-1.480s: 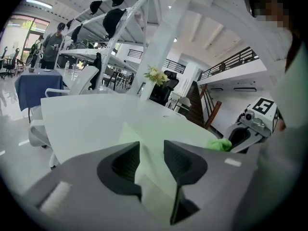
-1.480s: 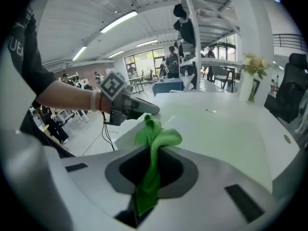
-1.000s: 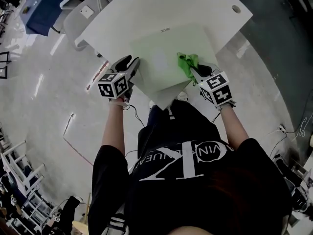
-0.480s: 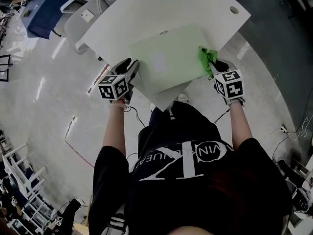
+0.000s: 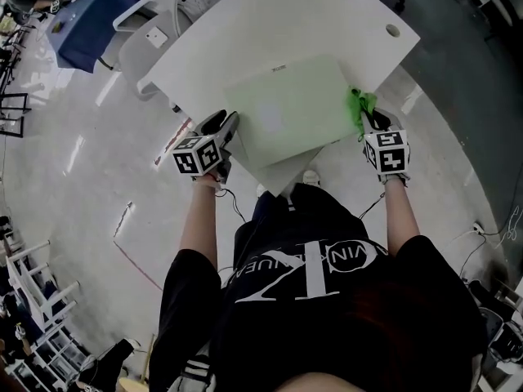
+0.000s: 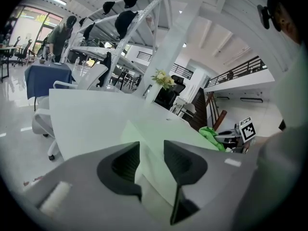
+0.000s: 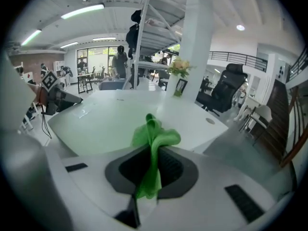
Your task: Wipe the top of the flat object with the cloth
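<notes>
Two hand-held grippers flank a pale green flat object [image 5: 286,117] that lies on the near part of a white table [image 5: 245,31]. On the left, the left hand-held gripper [image 5: 222,125] sits at the slab's left edge. Its jaws are apart and straddle that edge without visibly clamping it. The flat object looks stiff, thin and smooth, so it may well slide under a wipe; bracing it at this left edge seems the sensible place. At the slab's right edge is a bright green cloth [image 5: 359,106], bunched into a tuft. The right hand-held gripper [image 5: 372,121] is closed on it, pinching a fold between its jaws. The cloth appears soft, light and limp, and is best held by a gathered fold so that its loose end drags flat.
</notes>
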{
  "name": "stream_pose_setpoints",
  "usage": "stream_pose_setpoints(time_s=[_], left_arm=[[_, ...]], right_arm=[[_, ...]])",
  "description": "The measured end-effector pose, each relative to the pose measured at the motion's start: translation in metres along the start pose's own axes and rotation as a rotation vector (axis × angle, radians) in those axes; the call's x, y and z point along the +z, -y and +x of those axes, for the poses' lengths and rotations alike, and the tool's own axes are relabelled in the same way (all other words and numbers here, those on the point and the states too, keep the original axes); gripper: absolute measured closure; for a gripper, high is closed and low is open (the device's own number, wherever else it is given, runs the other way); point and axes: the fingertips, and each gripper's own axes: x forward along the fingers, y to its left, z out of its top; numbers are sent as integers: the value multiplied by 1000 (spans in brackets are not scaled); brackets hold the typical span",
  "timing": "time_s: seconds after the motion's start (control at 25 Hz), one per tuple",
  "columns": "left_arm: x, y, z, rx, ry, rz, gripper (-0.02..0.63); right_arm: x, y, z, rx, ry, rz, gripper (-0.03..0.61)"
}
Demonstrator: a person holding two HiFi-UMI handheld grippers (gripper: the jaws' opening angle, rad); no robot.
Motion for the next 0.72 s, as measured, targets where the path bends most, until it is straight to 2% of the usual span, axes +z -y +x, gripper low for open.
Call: stream_pose_setpoints(time_s=[0.16,0.28,0.36,0.44,0.6,0.72], left_arm=[[3,-3,-1,-23,61,-102,446],[4,-10,-6,-43,137,-200,453],[11,-17,-15,1,182,-178,522],[25,-22,-25,43,226,-124,565],[56,-21,-35,60,280,-12,597],[73,-19,-43,82,311,11,598]], right_arm=[[4,20,3,-59,18,24,545],[24,39,-5,-138,108,35,545],[45,44,-10,-151,180,36,545],[66,42,-12,-126,243,35,545],[98,26,-6,-53,311,23,545],[115,7,-2,4,335,22,545]])
